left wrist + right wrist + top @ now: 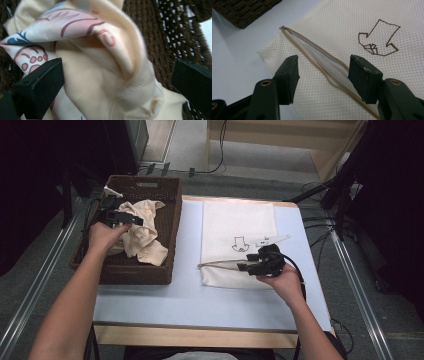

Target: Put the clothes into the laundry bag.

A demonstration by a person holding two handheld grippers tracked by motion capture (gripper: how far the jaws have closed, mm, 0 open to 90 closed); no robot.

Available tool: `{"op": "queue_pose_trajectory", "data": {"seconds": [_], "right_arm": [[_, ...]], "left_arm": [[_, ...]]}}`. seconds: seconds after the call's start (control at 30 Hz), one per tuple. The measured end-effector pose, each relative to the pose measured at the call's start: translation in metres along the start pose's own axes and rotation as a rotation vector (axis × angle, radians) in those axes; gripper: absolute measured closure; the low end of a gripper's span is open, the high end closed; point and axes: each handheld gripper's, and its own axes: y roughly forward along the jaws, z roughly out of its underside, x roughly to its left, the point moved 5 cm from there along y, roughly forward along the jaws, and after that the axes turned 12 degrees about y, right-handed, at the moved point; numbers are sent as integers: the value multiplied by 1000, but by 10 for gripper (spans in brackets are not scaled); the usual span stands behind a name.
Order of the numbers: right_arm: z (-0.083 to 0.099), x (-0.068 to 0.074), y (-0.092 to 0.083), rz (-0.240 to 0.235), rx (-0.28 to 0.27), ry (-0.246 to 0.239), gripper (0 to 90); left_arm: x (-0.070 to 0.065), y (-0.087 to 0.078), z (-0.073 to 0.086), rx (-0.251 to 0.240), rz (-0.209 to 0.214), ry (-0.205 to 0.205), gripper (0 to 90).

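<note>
A cream garment (142, 237) with a pink and blue print lies crumpled in a brown wicker basket (170, 220) at the table's left. My left gripper (134, 220) hovers just over it. In the left gripper view the jaws stand wide open (116, 67), with a fold of the garment (100, 75) between them and the basket's weave (165, 30) behind. A cream mesh bag (235, 225) lies flat right of the basket. My right gripper (242, 266) is low over its near edge. It is open (324, 60), its jaws either side of the bag's gaping zipper (317, 57).
The bag (332, 22) bears a brown outline drawing (378, 37). The light blue tabletop (185, 295) has bare room in front of the basket and bag. Cables and metal rails run on the floor at both sides, and dark stands rise at the right.
</note>
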Motion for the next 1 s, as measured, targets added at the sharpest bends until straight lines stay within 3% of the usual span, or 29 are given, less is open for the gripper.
{"op": "queue_pose_trajectory", "data": {"seconds": [0.13, 0.23, 0.4, 0.57, 0.73, 0.9, 1.0], "right_arm": [[1, 0, -1, 1, -1, 1, 427], [1, -1, -2, 1, -2, -1, 427], [1, -2, -3, 3, -4, 4, 427], [2, 0, -3, 0, -2, -8, 427], [4, -1, -4, 0, -4, -10, 427], [5, -3, -5, -1, -2, -6, 427], [5, -2, -5, 2, -1, -8, 427]], "left_arm": [[7, 10, 4, 28, -62, -13, 0], [11, 15, 8, 39, -80, -12, 0], [17, 21, 12, 57, -67, -38, 0], [21, 34, 18, 114, -55, -53, 1], [21, 41, 21, 112, -75, -13, 0], [18, 47, 24, 101, -132, 56, 0], [15, 49, 25, 102, -170, 69, 0]]}}
